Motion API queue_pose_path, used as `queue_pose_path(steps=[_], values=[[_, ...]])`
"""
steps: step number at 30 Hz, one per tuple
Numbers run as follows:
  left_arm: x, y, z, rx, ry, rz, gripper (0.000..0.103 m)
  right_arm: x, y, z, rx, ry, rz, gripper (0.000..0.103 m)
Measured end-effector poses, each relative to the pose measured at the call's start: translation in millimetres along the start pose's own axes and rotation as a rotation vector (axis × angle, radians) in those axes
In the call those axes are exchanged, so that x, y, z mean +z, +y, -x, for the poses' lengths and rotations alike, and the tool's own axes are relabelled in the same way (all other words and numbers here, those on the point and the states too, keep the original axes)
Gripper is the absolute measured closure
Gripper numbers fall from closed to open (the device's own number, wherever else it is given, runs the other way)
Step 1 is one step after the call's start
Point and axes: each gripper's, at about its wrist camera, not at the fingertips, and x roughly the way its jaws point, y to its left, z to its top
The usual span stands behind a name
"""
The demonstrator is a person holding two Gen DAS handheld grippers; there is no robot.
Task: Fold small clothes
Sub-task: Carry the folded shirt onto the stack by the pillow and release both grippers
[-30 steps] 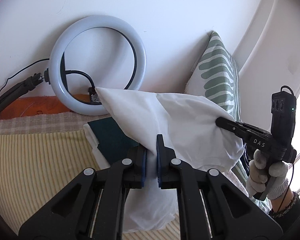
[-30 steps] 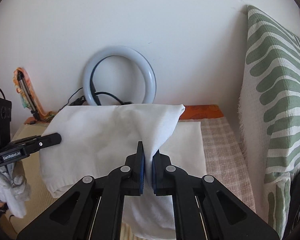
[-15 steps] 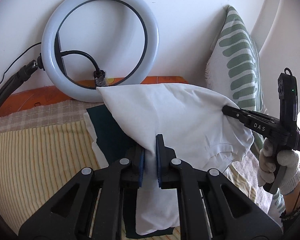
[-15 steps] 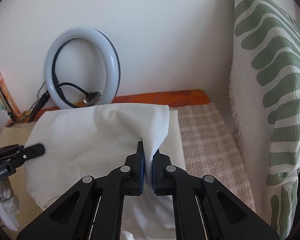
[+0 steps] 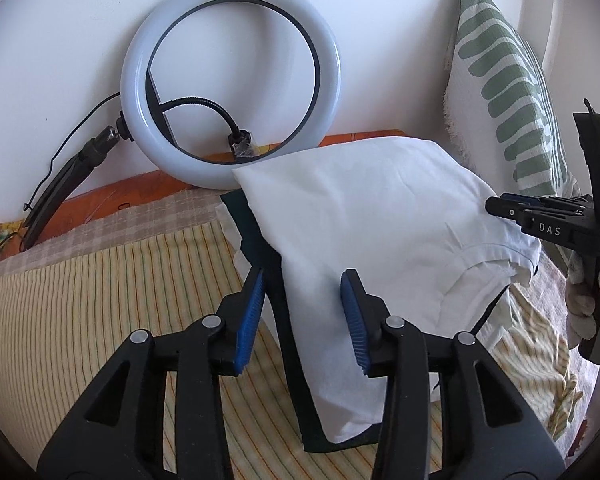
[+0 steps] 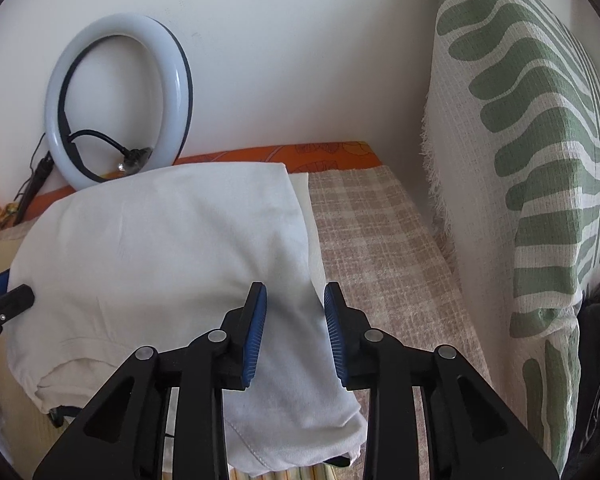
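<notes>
Opening just now, both: left hand-held gripper (image 5: 304, 312), right hand-held gripper (image 6: 294, 322) unclamped; white garment (image 5: 380, 232) released, lying lower.

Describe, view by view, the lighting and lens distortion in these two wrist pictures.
Left wrist view: soft daylight, the ring light looks unlit, fisheye bows the striped cover, and corners vignette black. Right wrist view: even light, sharp white garment, patterned cushion stretched at the edge, and faint shade under the right tool.
</notes>
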Motion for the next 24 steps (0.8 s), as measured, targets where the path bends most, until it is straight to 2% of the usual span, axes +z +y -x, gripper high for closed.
queue_pose_path(steps=[4, 8, 12, 21, 23, 24], values=[[-11.8, -6.3, 11.7, -0.012, -0.007, -0.027, 0.063, -18.0, -3.2, 22.8, 0.065, -0.044, -0.026, 0.075], [-26.5, -16.3, 12.5, 0.017, 0.006, -0.095, 0.062, -36.0, -2.1, 20.9, 0.007, -0.001, 0.031, 0.075], [-39.1, -17.0, 16.1, 0.016, 0.025, -0.097, 0.062, -47.1, -15.6, 18.7, -0.005, 0.028, -0.004, 0.075], [-43.7, -20.8, 58.3, 0.024, -0.014, -0.102, 0.062, -49.4, -9.7, 57.0, 0.012, -0.021, -0.028, 0.075], [-42.8, -23.2, 69.3, 0.025, -0.029, -0.106, 0.060, -46.3, -5.5, 68.9, 0.020, -0.041, -0.028, 0.075], [-42.4, -24.4, 75.0, 0.023, -0.037, -0.108, 0.052, -45.4, -3.0, 75.2, 0.021, -0.050, -0.027, 0.075]])
